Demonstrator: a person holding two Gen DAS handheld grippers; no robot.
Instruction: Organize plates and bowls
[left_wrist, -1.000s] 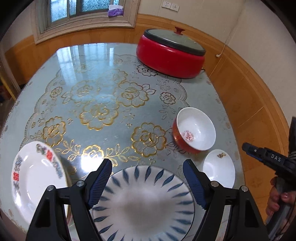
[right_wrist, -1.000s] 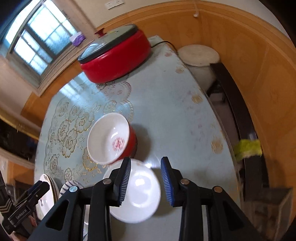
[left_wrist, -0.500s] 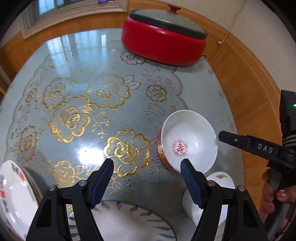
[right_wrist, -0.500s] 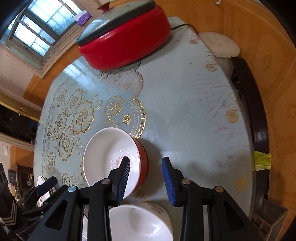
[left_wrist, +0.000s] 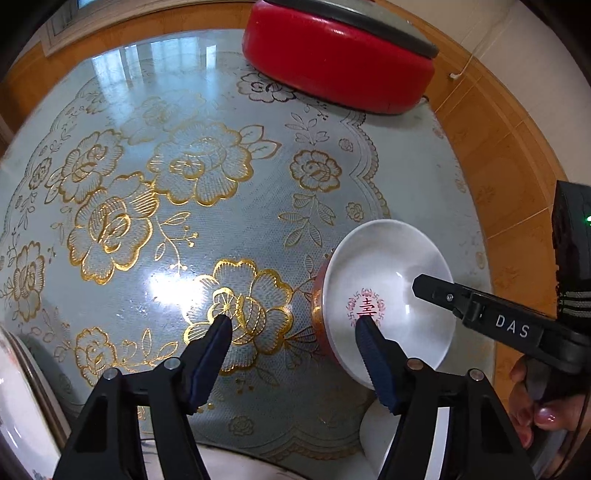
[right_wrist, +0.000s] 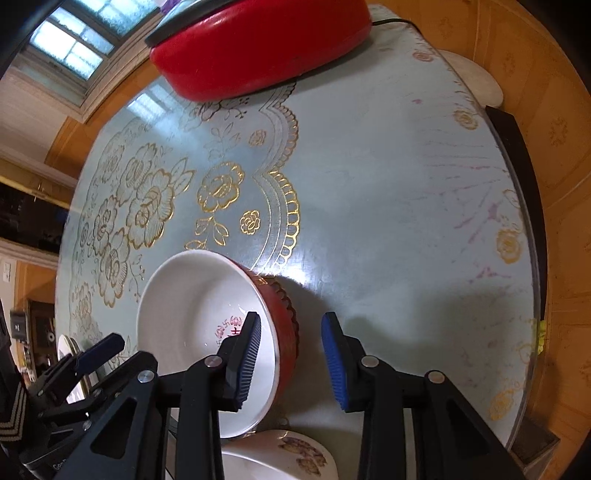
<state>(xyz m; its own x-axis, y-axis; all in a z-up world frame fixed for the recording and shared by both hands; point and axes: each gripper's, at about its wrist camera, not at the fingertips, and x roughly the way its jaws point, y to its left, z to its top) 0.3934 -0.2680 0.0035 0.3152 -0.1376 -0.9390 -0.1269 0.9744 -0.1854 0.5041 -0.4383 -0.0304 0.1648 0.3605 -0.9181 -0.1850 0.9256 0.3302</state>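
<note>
A red bowl (left_wrist: 391, 280) with a white inside and a red emblem stands on the glass-topped table (left_wrist: 155, 110). My left gripper (left_wrist: 293, 326) straddles its near-left rim, one finger on the table side and one over the inside. Its jaws are closing and touch nothing. My right gripper (right_wrist: 291, 341) straddles the opposite wall of the bowl (right_wrist: 192, 314), jaws closing, pads still apart from the wall. The right gripper (left_wrist: 480, 310) also shows over the bowl in the left wrist view, held by a hand (left_wrist: 535, 413).
A small white dish (right_wrist: 280, 458) with a gold motif lies just nearer than the bowl. A flowered plate (left_wrist: 18, 413) sits at the near left. A big red lidded electric pot (left_wrist: 332, 55) stands at the far side. The table's right edge (right_wrist: 532, 280) drops to a dark bench.
Both grippers moved forward and down, from over the blue-leaf plate and the small white dish to the red bowl. The left jaws have narrowed.
</note>
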